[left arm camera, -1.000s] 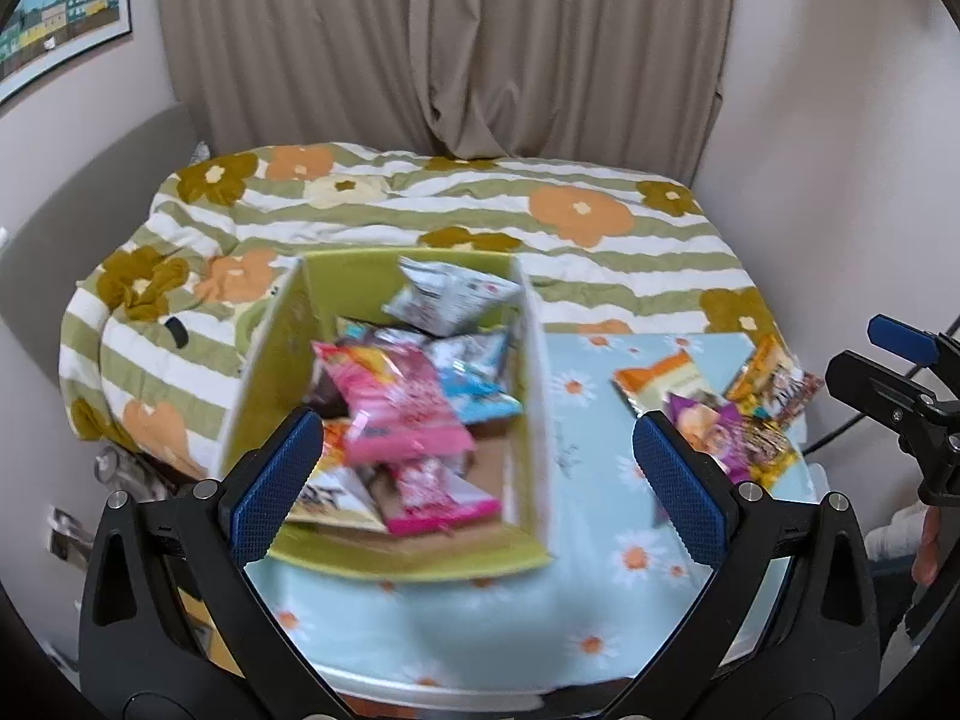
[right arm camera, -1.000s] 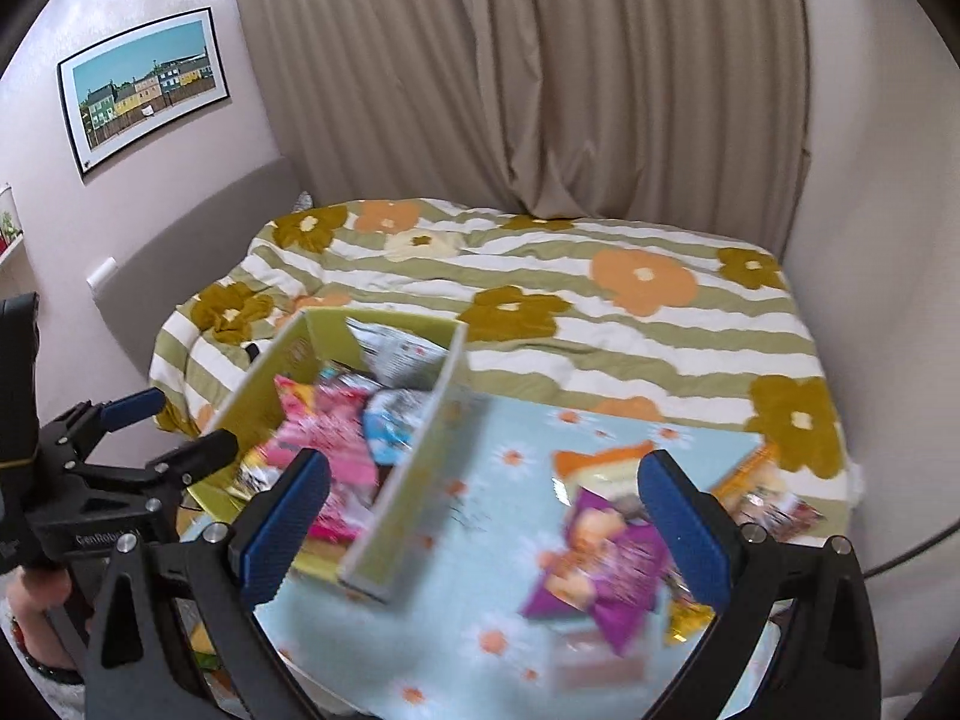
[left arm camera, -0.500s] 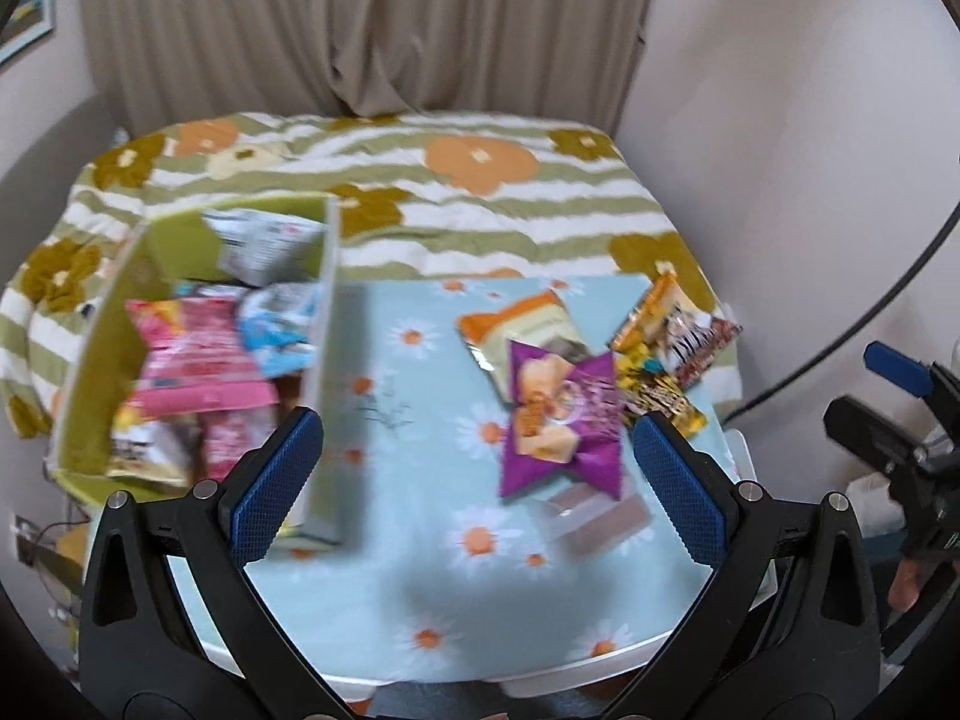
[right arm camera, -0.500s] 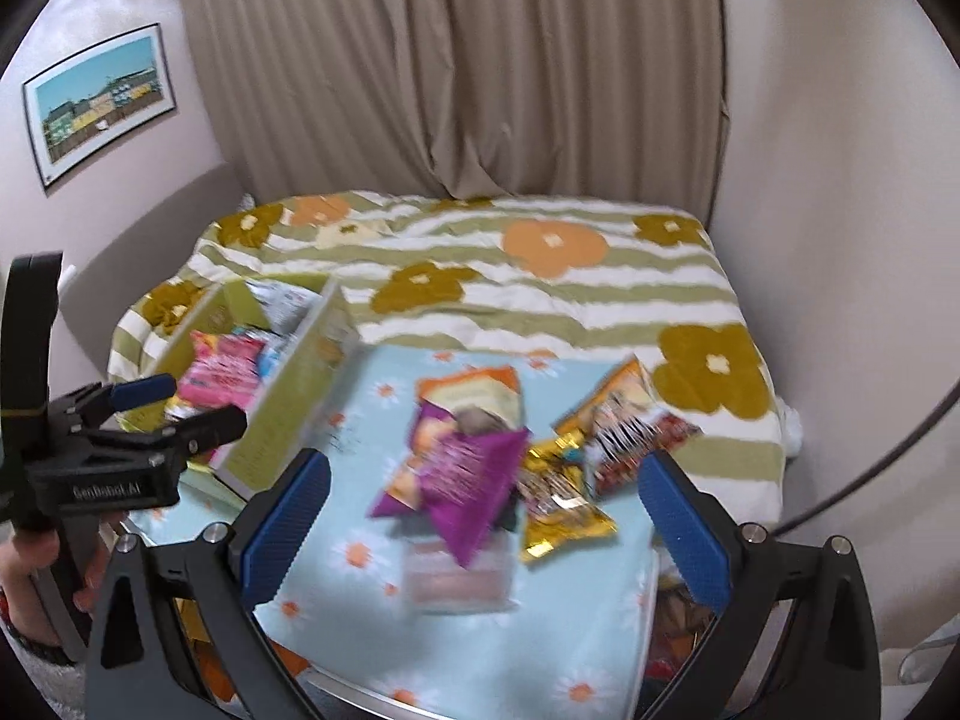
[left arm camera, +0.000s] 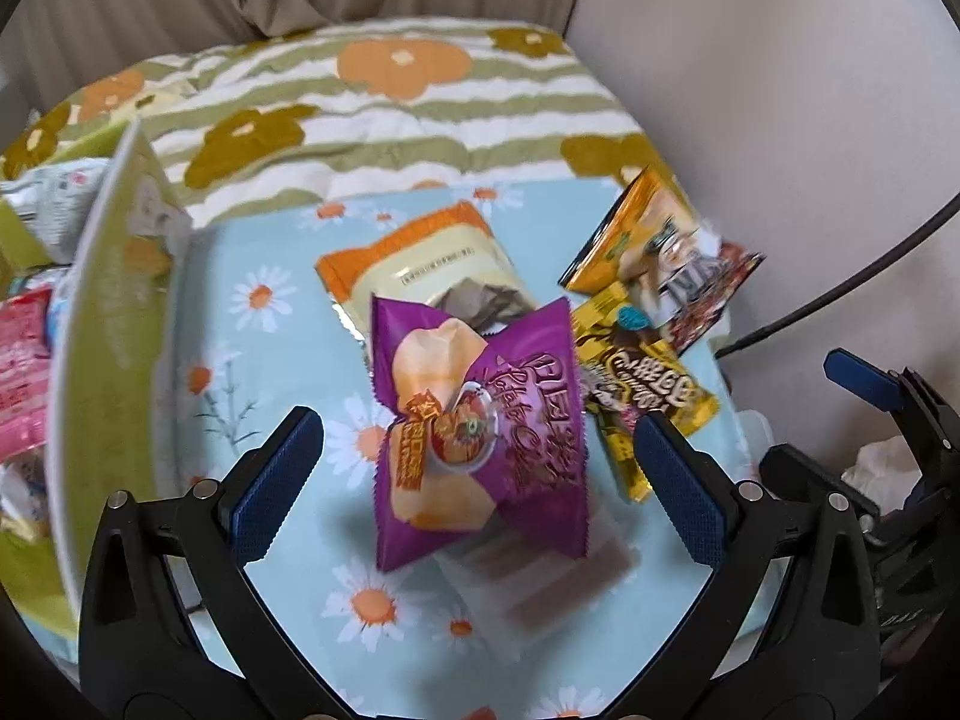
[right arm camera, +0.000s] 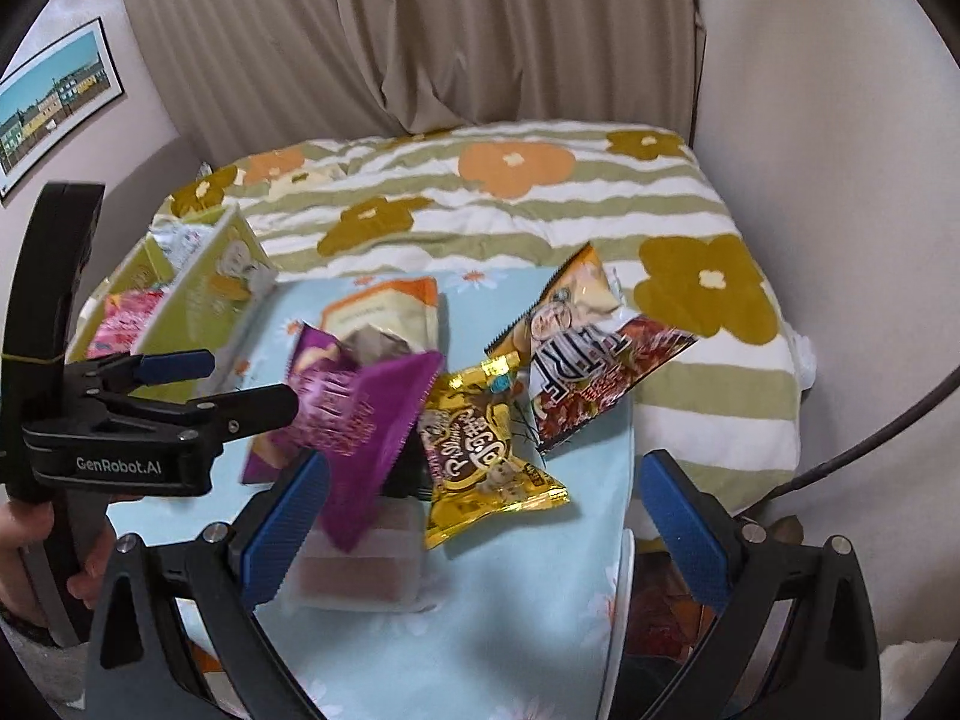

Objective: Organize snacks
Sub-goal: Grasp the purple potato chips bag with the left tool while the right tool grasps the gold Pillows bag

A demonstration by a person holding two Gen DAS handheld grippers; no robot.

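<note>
A purple chip bag (left arm camera: 480,438) lies on top of a clear plastic pack (left arm camera: 528,576) in the middle of the table. My left gripper (left arm camera: 477,480) is open, just above and on either side of this bag, not touching it. Behind the purple bag sits an orange and cream bag (left arm camera: 420,270); to the right are a yellow bag (left arm camera: 648,384) and an orange-red bag (left arm camera: 666,264). The green box (left arm camera: 114,312) of snacks stands at the left. My right gripper (right arm camera: 483,528) hangs open over the yellow bag (right arm camera: 480,450) and the purple bag (right arm camera: 360,414), holding nothing.
The table wears a light blue daisy cloth (left arm camera: 288,546). A bed with a striped flower quilt (right arm camera: 540,210) lies right behind it. A wall and a black cable (left arm camera: 840,294) are at the right. A hand (right arm camera: 24,546) holds the left gripper's handle.
Both grippers have swung right, away from the green box, and come down close over the loose bags. Both stay open and nothing has been picked up.
</note>
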